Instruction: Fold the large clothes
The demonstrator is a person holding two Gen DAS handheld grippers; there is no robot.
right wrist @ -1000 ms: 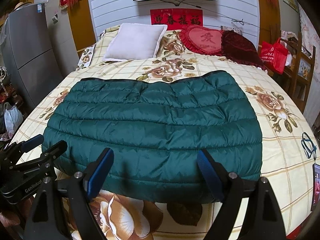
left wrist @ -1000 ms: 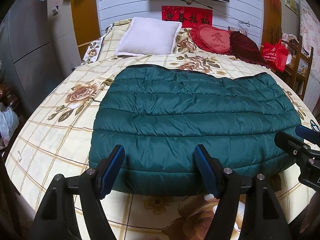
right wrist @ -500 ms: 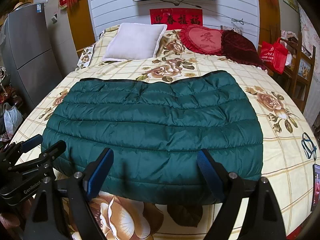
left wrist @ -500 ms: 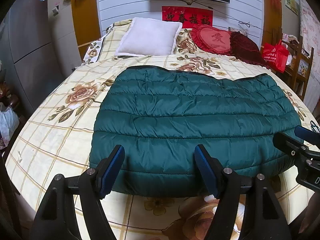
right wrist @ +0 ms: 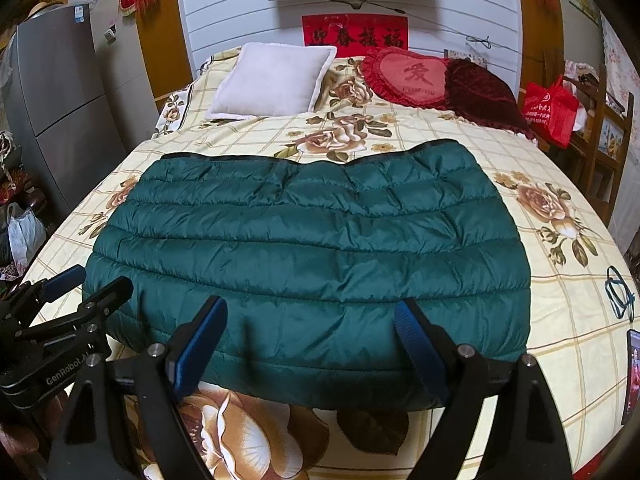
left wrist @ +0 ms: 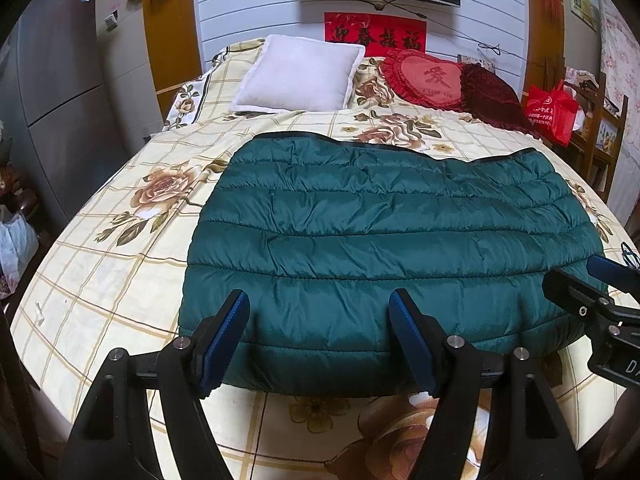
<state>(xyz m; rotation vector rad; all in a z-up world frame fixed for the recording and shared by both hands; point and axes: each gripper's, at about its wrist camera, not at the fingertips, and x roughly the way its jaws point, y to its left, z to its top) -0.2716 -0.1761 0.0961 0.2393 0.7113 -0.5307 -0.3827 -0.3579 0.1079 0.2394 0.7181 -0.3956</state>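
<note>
A dark green quilted down jacket [left wrist: 384, 240] lies folded into a wide rectangle on the flowered bedspread; it also shows in the right wrist view [right wrist: 312, 256]. My left gripper [left wrist: 320, 320] is open and empty, hovering over the jacket's near edge toward its left side. My right gripper [right wrist: 308, 328] is open and empty, over the near edge toward the right side. Each gripper shows at the other view's edge: the right gripper [left wrist: 592, 304] and the left gripper [right wrist: 68, 304].
The bed [left wrist: 100, 272] carries a white pillow [left wrist: 300, 76], a red heart cushion [left wrist: 428, 78] and a dark red cushion [left wrist: 492, 96] at its head. A grey fridge [left wrist: 60, 100] stands left. A red bag [left wrist: 552, 110] and wooden chair stand right. A phone [right wrist: 632, 372] lies at the bed's right edge.
Both grippers have drawn back and risen very slightly from the jacket. The jacket has not moved and both grippers stay open.
</note>
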